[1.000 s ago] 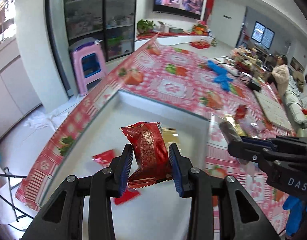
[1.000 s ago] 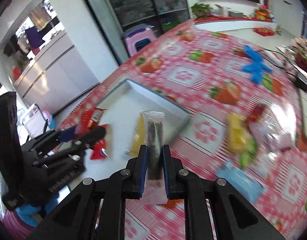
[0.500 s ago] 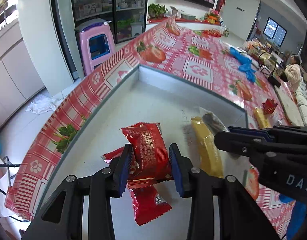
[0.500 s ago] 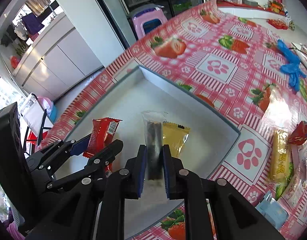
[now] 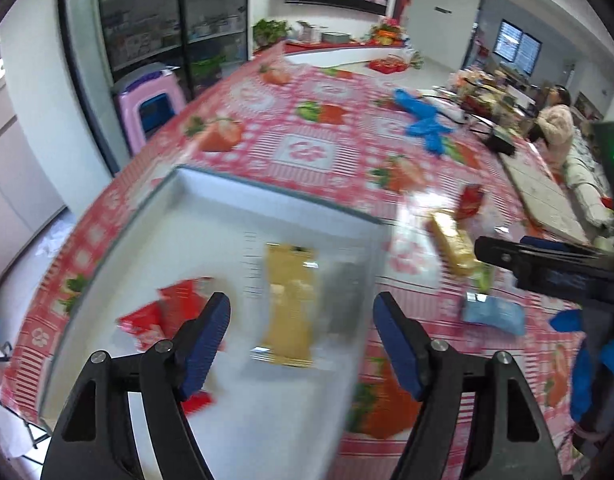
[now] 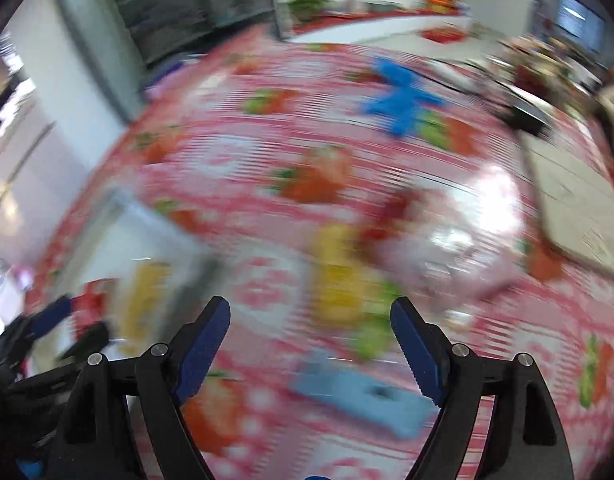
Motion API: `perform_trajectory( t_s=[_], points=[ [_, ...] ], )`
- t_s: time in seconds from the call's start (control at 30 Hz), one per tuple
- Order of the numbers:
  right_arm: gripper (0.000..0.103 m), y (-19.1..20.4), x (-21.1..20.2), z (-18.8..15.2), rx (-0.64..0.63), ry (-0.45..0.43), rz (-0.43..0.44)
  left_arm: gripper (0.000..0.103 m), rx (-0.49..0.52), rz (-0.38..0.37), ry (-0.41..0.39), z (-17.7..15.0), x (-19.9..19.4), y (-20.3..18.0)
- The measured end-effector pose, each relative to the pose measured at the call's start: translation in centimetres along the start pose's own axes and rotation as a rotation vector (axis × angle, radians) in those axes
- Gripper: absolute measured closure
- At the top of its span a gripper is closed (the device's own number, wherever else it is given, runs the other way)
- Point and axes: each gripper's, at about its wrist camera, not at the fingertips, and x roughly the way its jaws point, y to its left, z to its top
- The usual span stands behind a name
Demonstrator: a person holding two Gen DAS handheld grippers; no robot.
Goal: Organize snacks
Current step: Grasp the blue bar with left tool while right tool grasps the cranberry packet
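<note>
A white tray (image 5: 267, 196) with a grey rim lies on the strawberry tablecloth. Inside it are red packets (image 5: 163, 312), a yellow packet (image 5: 289, 304) and a dark clear-wrapped bar (image 5: 343, 300). My left gripper (image 5: 301, 304) hovers above them, jaws opening, with nothing between the pads. My right gripper (image 6: 310, 308) is off to the tray's right, jaws opening and empty, above loose snacks: a yellow packet (image 6: 339, 276) and a light blue packet (image 6: 359, 396). The right wrist view is heavily blurred. The tray (image 6: 119, 216) and left gripper (image 6: 67, 328) show at its left.
More loose snacks lie right of the tray: a yellow pack (image 5: 453, 244), a small red one (image 5: 471, 200), a light blue one (image 5: 493, 314). Blue gloves (image 5: 425, 122) lie farther back. A pink stool (image 5: 151, 100) stands beside the table, and a person (image 5: 555, 128) sits at the far right.
Both grippers have opened and let go: the red packet and the dark bar now lie in the tray. The right gripper has swung right, away from the tray, over the loose snacks.
</note>
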Motion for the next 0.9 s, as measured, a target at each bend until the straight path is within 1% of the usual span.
perform_trajectory(
  t_s=[0.03, 0.13, 0.27, 0.3, 0.33, 0.4, 0.43, 0.5, 0.63, 0.7, 0.83, 0.9],
  points=[
    [0.019, -1.6, 0.4, -0.3, 0.027, 0.01, -0.044, 0.025, 0.015, -0.01, -0.001, -0.1, -0.2, -0.8],
    [0.019, -4.3, 1.6, -0.9, 0.077, 0.025, -0.093, 0.024, 0.083, -0.022, -0.005, -0.7, -0.2, -3.2],
    [0.02, -6.1, 3.3, -1.0, 0.126, 0.057, -0.097, 0.023, 0.18, -0.019, -0.012, -1.4, -0.2, -6.0],
    [0.022, -6.4, 3.9, -1.0, 0.136, 0.067, -0.088, 0.023, 0.188, -0.023, -0.007, -1.4, 0.0, -6.4],
    [0.032, -6.7, 4.4, -1.0, 0.145, 0.075, -0.075, 0.023, 0.189, -0.036, 0.009, -1.2, 0.3, -7.0],
    [0.054, -6.7, 4.2, -1.1, 0.11, 0.048, -0.11, 0.023, 0.174, -0.075, 0.043, -1.0, 0.8, -7.9],
    [0.059, -6.6, 4.1, -1.0, 0.079, 0.044, -0.111, 0.023, 0.164, -0.089, 0.057, -0.9, 1.1, -8.4],
    [0.061, -7.0, 3.8, -1.3, 0.074, 0.041, -0.087, 0.023, 0.154, -0.102, 0.076, -0.8, 1.7, -9.3],
    [0.061, -8.5, 2.8, -2.9, 0.06, 0.036, -0.072, 0.023, 0.126, -0.086, 0.109, -0.7, 3.4, -11.3],
    [0.061, -8.4, 2.1, -4.2, 0.021, 0.037, -0.073, 0.023, 0.091, -0.057, 0.126, -0.6, 4.2, -11.6],
    [0.061, -6.3, 0.1, -8.6, -0.113, 0.041, -0.005, 0.023, 0.046, -0.033, 0.14, -1.0, 4.5, -10.9],
    [0.061, -6.1, -0.5, -9.9, -0.135, 0.031, -0.017, 0.023, 0.037, -0.032, 0.152, -1.2, 4.4, -10.8]
  ],
)
